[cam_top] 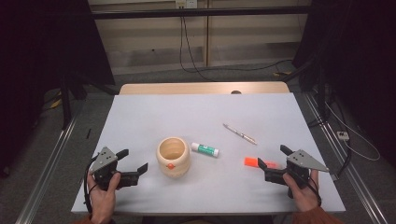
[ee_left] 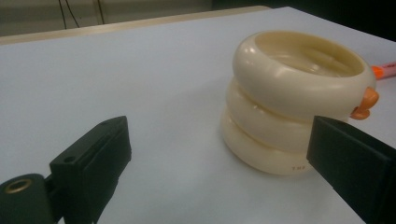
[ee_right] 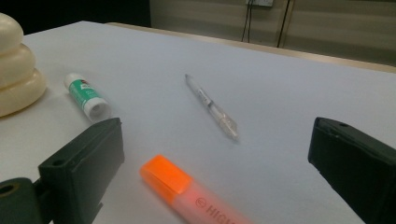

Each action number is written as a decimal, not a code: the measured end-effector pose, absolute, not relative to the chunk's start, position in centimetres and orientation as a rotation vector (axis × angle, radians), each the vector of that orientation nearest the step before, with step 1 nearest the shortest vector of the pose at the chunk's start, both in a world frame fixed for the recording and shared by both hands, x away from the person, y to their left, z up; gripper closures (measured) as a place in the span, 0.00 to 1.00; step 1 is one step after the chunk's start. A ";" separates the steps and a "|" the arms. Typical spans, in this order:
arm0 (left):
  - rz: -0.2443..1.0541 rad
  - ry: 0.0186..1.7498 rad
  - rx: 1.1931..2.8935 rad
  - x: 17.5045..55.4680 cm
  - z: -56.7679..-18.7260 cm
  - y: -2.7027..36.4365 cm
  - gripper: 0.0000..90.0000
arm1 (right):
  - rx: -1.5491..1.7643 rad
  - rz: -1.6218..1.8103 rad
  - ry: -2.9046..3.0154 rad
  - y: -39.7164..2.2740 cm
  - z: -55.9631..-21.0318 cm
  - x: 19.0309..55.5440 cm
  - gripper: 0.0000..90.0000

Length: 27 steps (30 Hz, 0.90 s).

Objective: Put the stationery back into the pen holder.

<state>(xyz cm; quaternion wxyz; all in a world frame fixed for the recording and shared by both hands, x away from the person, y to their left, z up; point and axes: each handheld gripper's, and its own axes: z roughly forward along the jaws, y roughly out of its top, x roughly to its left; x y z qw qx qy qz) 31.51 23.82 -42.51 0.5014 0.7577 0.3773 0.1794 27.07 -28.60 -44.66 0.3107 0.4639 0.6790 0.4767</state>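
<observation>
A cream ribbed cup (cam_top: 173, 156) with a small orange knob stands upright near the table's front middle; in the left gripper view the cup (ee_left: 289, 93) is just ahead of the right jaw. My left gripper (cam_top: 133, 160) (ee_left: 219, 140) rests to the cup's left, open and holding nothing. An orange highlighter (cam_top: 254, 162) (ee_right: 187, 191) lies flat between the jaws of my open right gripper (cam_top: 273, 156) (ee_right: 215, 135), untouched. A green-and-white glue stick (cam_top: 205, 149) (ee_right: 87, 96) lies right of the cup. A clear pen (cam_top: 239, 133) (ee_right: 211, 107) lies farther back.
The white table (cam_top: 140, 112) has a wooden strip along its far edge. Dark curtains and stands flank both sides, and cables run across the floor behind. Bare tabletop stretches across the far half.
</observation>
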 end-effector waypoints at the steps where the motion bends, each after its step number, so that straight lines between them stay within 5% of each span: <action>1: 0.437 0.903 1.835 31.5 -42.6 23.7 0.07 | 1.223 1.258 1.794 -28.6 -44.6 27.1 0.03; 27: 0.365 0.898 1.844 31.3 -42.9 23.6 0.07 | 1.216 1.275 1.990 -27.6 -43.3 29.8 0.08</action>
